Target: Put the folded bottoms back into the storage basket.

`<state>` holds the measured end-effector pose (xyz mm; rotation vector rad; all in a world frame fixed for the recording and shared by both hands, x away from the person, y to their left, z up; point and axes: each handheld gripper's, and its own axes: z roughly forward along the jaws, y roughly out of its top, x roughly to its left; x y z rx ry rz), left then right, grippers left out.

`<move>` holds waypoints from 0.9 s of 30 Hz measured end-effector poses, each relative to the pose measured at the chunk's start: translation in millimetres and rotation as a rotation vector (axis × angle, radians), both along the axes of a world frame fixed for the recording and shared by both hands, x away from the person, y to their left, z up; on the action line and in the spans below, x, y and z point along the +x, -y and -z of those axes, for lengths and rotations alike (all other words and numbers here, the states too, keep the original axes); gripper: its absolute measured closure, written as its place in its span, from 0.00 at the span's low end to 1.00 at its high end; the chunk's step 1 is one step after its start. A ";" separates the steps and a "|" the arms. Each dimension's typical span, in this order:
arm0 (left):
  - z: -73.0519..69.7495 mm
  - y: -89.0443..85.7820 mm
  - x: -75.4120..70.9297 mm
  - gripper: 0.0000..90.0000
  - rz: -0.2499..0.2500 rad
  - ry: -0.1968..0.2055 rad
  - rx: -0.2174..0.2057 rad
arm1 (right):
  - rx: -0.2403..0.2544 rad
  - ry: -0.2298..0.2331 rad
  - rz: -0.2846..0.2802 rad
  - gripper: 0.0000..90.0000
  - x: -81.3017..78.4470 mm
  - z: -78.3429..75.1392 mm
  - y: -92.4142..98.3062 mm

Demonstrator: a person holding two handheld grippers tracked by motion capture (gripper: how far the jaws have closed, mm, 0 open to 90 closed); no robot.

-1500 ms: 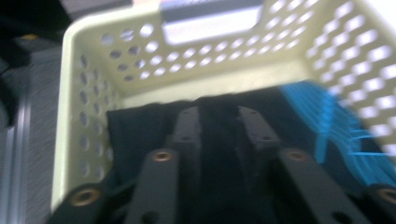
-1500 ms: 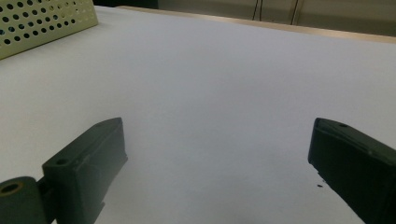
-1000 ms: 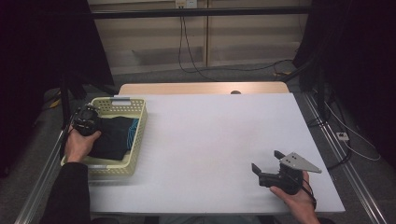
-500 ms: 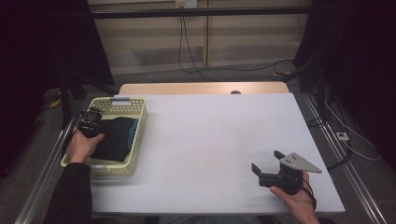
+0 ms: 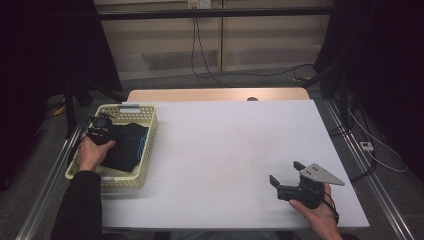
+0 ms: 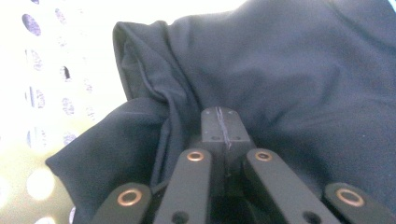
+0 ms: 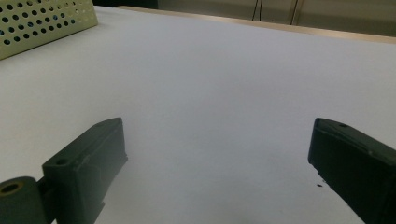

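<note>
At the worktop's (image 5: pixel 220 145) left edge, the left tongs (image 6: pixel 219 122) sit pressed together against the dark cloth (image 6: pixel 289 79) inside the yellow basket (image 5: pixel 146 145). Near the front right corner, the right tongs (image 5: pixel 286 176) rest spread apart.

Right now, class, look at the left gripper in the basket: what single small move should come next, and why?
Probably a short lift straight up. The left gripper looks shut against the dark cloth, though whether it has pinched a fold is unclear. The cloth lies inside the yellow basket, so raising it would test the hold and clear the rim. The right gripper waits open over the white table.
</note>
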<state>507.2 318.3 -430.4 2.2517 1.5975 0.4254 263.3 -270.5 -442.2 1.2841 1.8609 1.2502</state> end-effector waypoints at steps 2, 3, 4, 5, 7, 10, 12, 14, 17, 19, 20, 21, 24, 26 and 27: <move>-0.1 -1.6 0.4 1.00 0.002 -0.002 -0.008 | 0.002 -0.001 0.001 0.04 0.5 0.2 -0.1; -0.2 -1.9 0.6 1.00 0.000 -0.002 -0.011 | 0.001 -0.002 0.000 0.04 0.6 0.3 -0.1; -0.5 -2.3 0.8 1.00 -0.002 -0.007 -0.014 | 0.000 -0.002 -0.001 0.04 0.6 0.4 -0.1; -0.2 -2.6 0.9 1.00 -0.002 -0.001 -0.018 | 0.001 -0.001 0.000 0.04 0.5 0.3 -0.1; -0.5 -3.3 1.1 1.00 -0.002 -0.003 -0.023 | 0.002 -0.001 0.001 0.04 0.5 0.3 0.0; -2.1 -4.8 0.5 0.99 0.004 -0.006 -0.033 | 0.001 -0.003 0.002 0.04 0.6 0.3 0.0; -2.7 -6.6 -1.3 0.97 0.006 0.001 -0.052 | 0.003 -0.001 0.002 0.04 0.4 0.3 0.2; -3.3 -10.1 -2.7 0.95 0.011 0.000 -0.076 | 0.002 -0.002 0.003 0.04 0.7 0.3 0.4; -3.1 -12.9 -4.5 0.93 0.008 0.013 -0.106 | 0.003 -0.006 0.003 0.04 0.5 0.2 -0.3; -3.8 -12.8 -5.3 0.91 0.013 0.028 -0.109 | 0.003 -0.005 0.004 0.04 0.6 0.3 -0.1; -5.3 -13.1 -5.6 0.89 0.018 0.026 -0.112 | 0.002 -0.004 0.004 0.04 0.9 0.4 0.1; -7.2 -13.3 -6.5 0.88 0.021 0.034 -0.118 | 0.003 -0.005 0.006 0.04 0.9 0.4 0.1; -11.2 -13.4 -8.4 0.84 0.031 0.074 -0.103 | 0.003 -0.006 0.005 0.04 0.6 0.3 -0.1; -13.3 -13.2 -9.7 0.82 0.042 0.103 -0.100 | 0.000 -0.006 0.005 0.04 0.7 0.4 -0.2; -13.9 -13.4 -10.0 0.80 0.034 0.106 -0.099 | 0.001 -0.007 0.004 0.04 0.6 0.4 -0.4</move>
